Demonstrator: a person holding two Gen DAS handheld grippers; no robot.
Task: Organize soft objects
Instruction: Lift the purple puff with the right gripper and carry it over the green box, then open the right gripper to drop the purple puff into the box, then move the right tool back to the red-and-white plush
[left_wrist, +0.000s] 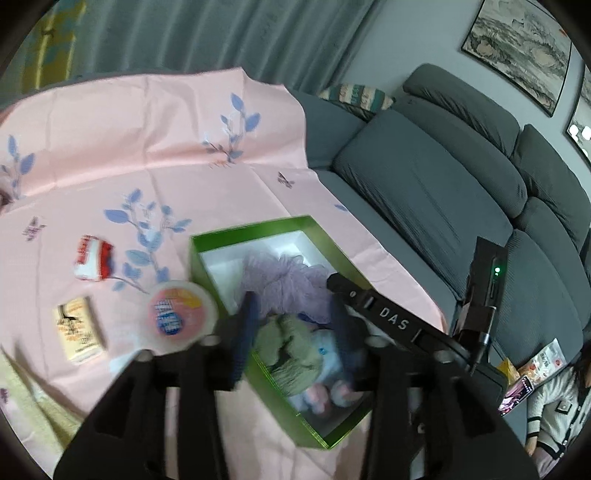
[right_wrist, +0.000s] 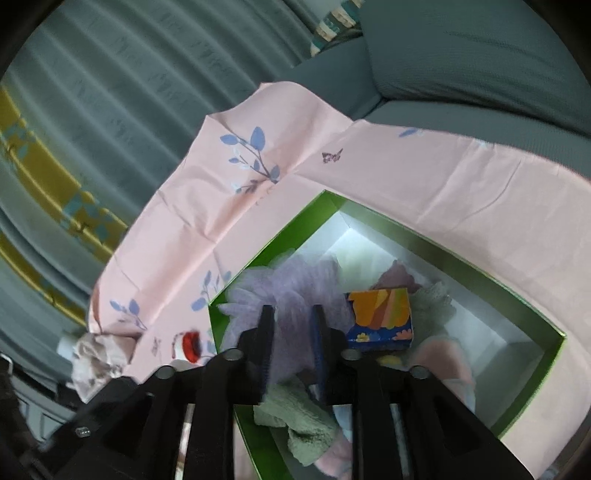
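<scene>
A green box (left_wrist: 280, 398) with a white inside sat on a pink flowered cloth (left_wrist: 147, 155) spread over the surface beside a grey sofa (left_wrist: 424, 192). Inside the box lay the soft things: a lilac mesh bath pouf (left_wrist: 284, 277) toward the 12 o'clock end, a grey-green knitted cloth (left_wrist: 295, 354) at the middle, and a pale blue and pink plush piece (left_wrist: 325, 387) toward 6 o'clock.

The left tool (left_wrist: 291, 332) hung over the box with its fingers spread; the green cloth showed between them, but the pads did not press on it. The other gripper's black body, lettered DAS, crossed the view at 3 o'clock.

In the right wrist view, the right tool (right_wrist: 293, 350) stood over the pouf (right_wrist: 291, 291) with its jaws parted a little. Mesh filled the gap, yet whether the pads touched it could not be told. A small box with an orange and blue pattern (right_wrist: 380, 317) sat in the green box (right_wrist: 532, 317) at 3 o'clock of the pouf.

Out on the cloth, at 9 o'clock of the green box, lay a round pink-lidded tub (left_wrist: 181, 314), a small yellow packet (left_wrist: 77, 328) and a red and white item (left_wrist: 94, 262).
</scene>
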